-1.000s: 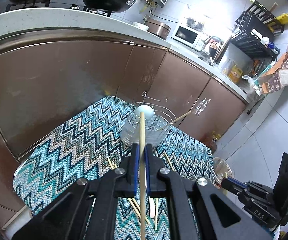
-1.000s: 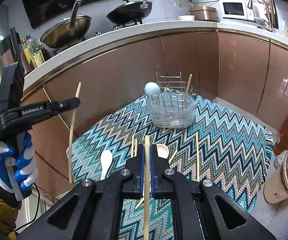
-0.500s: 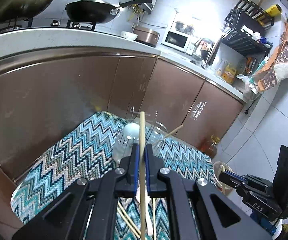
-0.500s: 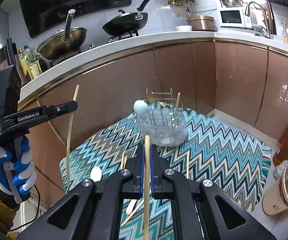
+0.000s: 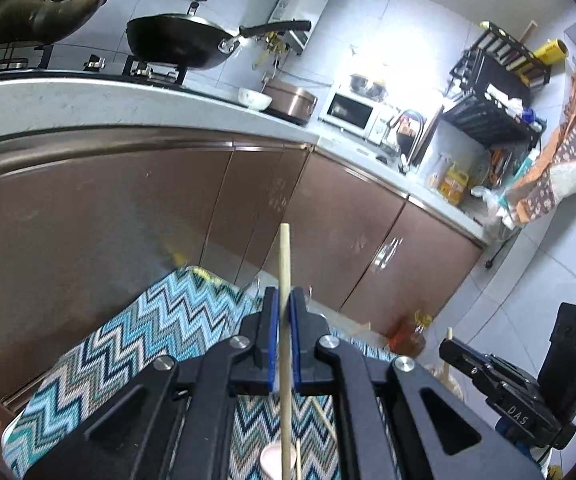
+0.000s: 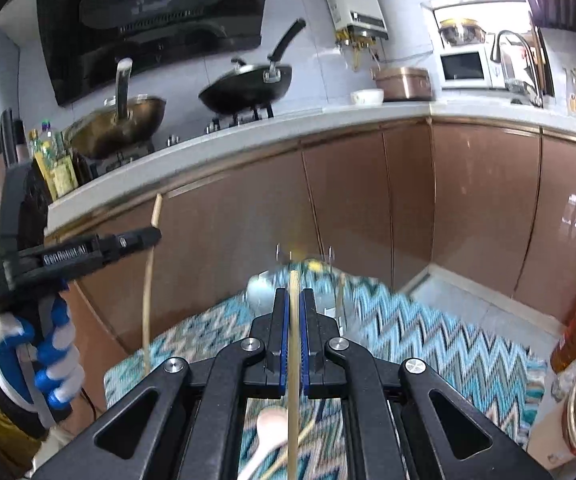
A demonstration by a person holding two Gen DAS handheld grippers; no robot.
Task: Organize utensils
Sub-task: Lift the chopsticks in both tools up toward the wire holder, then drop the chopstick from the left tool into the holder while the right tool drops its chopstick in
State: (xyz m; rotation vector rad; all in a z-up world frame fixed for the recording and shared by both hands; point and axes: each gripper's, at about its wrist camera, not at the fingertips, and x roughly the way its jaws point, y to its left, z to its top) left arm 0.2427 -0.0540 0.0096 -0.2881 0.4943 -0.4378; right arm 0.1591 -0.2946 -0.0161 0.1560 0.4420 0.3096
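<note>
gripping one chopstick (image 5: 284,280) each (image 6: 294,320), left gripper (image 5: 283,300) marked "genrobot.ai", right gripper (image 6: 294,300) "das"

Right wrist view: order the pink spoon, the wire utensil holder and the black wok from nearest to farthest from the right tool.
1. Pink spoon, on the cloth just under the right tool.
2. Wire utensil holder, ahead on the table's far side.
3. Black wok, up on the stove.

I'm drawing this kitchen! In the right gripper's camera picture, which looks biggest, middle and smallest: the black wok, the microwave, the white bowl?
1. Black wok, widest with its handle.
2. Microwave, clearly smaller.
3. White bowl, smallest.
All sit far back on the counter, so nearness barely changes this.
</note>
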